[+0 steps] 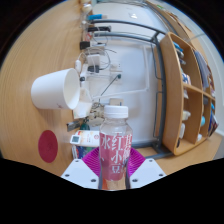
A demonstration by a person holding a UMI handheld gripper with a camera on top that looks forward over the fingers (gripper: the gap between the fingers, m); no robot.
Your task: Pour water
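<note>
Gripper view: the tongs (115,172) point forward from six o'clock, and a clear plastic water bottle (115,140) stands upright between them. Its pink label (114,160) with red characters sits level with the two purple pads (93,162), which press against the bottle on either side, so the tongs are closed narrow onto it. Its white cap (116,112) rises toward the centre of the view.

At about ten o'clock from the bottle, a white cup (55,90) lies tipped, its open mouth turned toward the bottle; whether it rests on the wooden worktop (35,50) or is held cannot be told. At eight o'clock, a round magenta disc (47,146) lies flat on the worktop. Just behind the bottle at nine o'clock is a small box (85,137) with red print.

Beyond the bottle, toward twelve o'clock, a white surface (125,65) carries cables and small devices. At three o'clock, a wooden shelf unit (188,95) holds assorted items too small to make out.
</note>
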